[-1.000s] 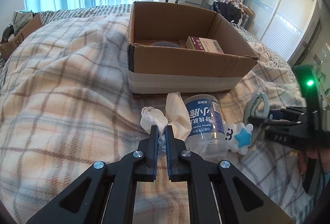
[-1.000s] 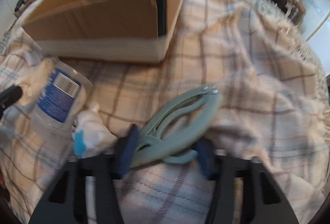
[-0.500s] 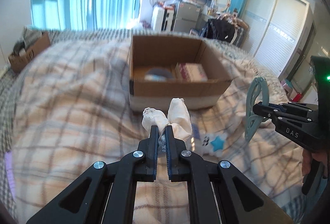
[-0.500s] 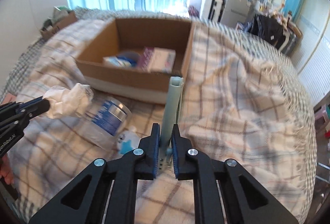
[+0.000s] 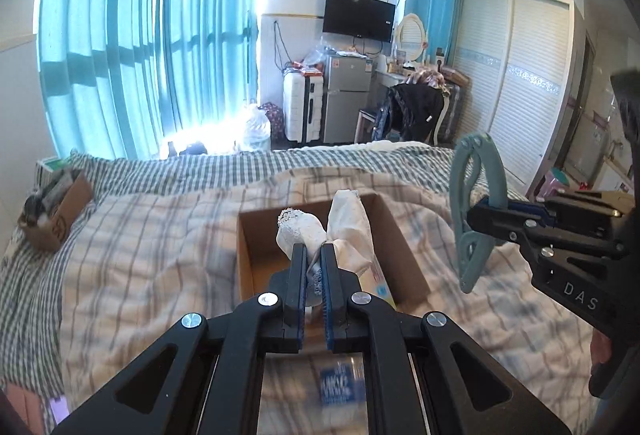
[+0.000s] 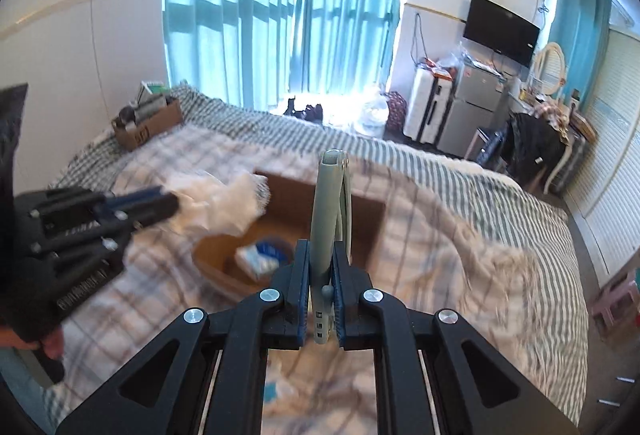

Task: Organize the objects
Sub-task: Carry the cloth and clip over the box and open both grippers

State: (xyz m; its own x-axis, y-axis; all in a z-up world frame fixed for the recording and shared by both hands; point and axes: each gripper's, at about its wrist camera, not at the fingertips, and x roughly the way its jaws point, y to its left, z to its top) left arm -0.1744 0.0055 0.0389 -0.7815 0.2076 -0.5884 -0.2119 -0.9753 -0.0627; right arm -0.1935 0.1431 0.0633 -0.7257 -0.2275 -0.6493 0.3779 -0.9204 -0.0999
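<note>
My left gripper (image 5: 313,251) is shut on a white lace cloth (image 5: 344,225) and holds it in the air above the open cardboard box (image 5: 250,235) on the bed. My right gripper (image 6: 321,255) is shut on a grey-green plastic clip (image 6: 330,207), held upright over the box (image 6: 292,195). The clip also shows at the right of the left wrist view (image 5: 474,211), and the cloth at the left of the right wrist view (image 6: 228,205). The box holds a blue-and-white item (image 6: 264,255). A dental floss jar (image 5: 338,385) lies blurred under my left gripper.
A plaid blanket (image 5: 152,255) covers the bed. A small cardboard box (image 6: 146,123) with items sits at the bed's far left corner. A fridge (image 5: 344,99), a chair with clothes (image 5: 412,107) and a wardrobe (image 5: 520,83) stand beyond the bed.
Both grippers have risen high above the bed with the cloth and the clip. The right gripper closed on the clip, which now stands upright. The box now lies below them.
</note>
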